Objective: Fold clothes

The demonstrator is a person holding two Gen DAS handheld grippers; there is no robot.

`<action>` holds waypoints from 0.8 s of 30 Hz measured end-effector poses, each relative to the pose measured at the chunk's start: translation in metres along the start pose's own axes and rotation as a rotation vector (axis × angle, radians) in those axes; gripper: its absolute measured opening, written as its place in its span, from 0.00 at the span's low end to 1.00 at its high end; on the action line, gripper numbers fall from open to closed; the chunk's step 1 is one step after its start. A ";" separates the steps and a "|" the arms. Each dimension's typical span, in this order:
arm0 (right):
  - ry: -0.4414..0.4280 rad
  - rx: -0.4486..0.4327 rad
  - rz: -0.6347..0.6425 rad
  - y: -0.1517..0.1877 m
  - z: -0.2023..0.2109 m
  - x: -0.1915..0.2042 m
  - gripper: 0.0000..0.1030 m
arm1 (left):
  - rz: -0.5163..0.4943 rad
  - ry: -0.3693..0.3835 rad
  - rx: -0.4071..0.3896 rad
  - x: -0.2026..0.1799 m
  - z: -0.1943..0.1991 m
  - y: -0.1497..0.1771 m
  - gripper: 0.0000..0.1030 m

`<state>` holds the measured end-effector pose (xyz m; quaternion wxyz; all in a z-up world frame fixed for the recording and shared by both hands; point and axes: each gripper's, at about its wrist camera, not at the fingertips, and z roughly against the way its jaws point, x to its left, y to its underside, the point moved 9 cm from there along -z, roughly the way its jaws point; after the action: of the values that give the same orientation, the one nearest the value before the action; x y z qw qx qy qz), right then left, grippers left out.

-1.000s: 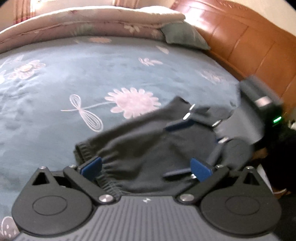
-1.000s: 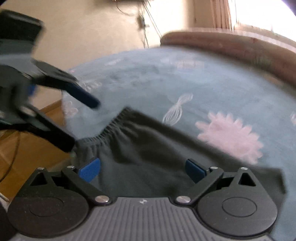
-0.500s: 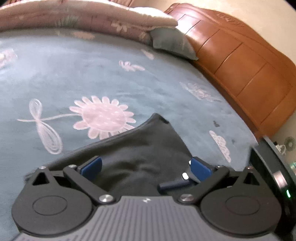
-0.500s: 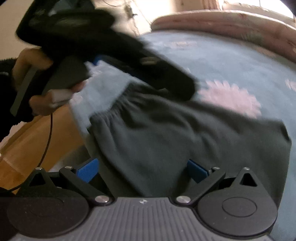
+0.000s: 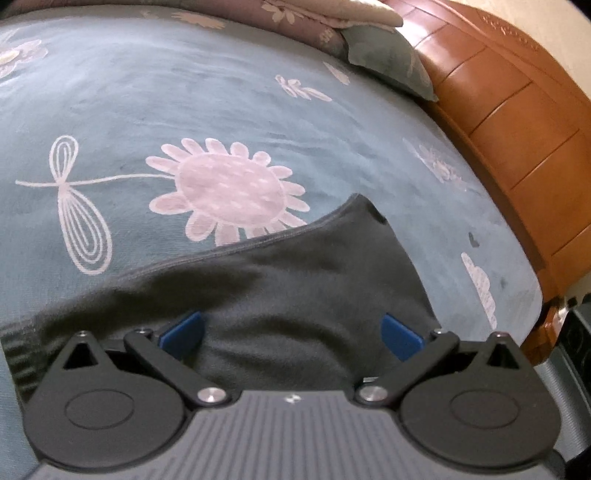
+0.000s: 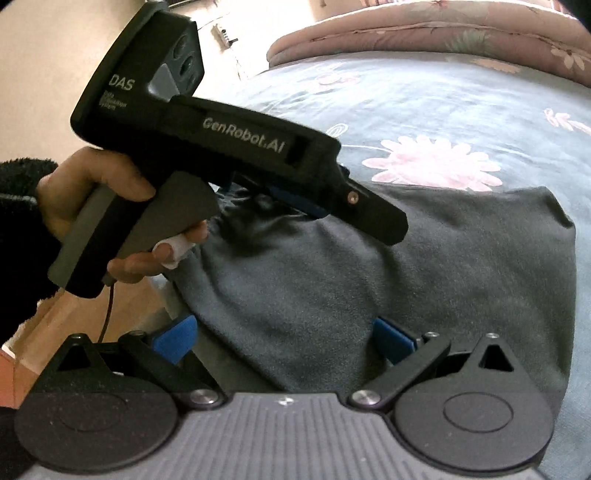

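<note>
A dark grey garment lies on the blue-grey flowered bedspread, one corner pointing toward the headboard. My left gripper is open and low over it, with cloth spread between its blue pads. In the right wrist view the same garment fills the middle. The left gripper, held by a person's hand, hovers over its gathered left end. My right gripper is open over the garment's near edge, pads wide apart.
A wooden headboard runs along the right side, with a grey-green pillow against it. A folded pinkish quilt lies along the far side of the bed. The bed's edge and wooden floor show at left.
The left gripper has swung in over the garment and turned toward the headboard; the right gripper has dropped out of its view. The garment now lies flatter and fills more of the right view.
</note>
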<state>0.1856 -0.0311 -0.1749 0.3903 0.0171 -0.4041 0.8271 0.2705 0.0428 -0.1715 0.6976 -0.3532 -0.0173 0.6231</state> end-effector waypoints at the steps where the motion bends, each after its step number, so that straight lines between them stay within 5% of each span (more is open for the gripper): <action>1: -0.001 0.000 0.000 0.000 0.000 0.000 1.00 | -0.002 -0.013 0.003 -0.001 0.000 -0.001 0.99; 7: 0.002 -0.002 0.004 0.001 0.000 0.000 1.00 | -0.043 -0.093 -0.011 -0.007 0.028 0.003 0.99; 16: -0.007 -0.012 -0.005 0.003 0.001 0.000 1.00 | 0.044 -0.100 0.012 0.018 0.056 0.045 0.99; 24: -0.016 -0.009 -0.013 -0.003 0.014 0.007 1.00 | 0.076 -0.079 0.007 0.016 0.072 0.046 0.99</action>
<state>0.1783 -0.0352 -0.1607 0.3925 0.0245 -0.4108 0.8225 0.2010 0.0897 -0.1475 0.6735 -0.3261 -0.0290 0.6628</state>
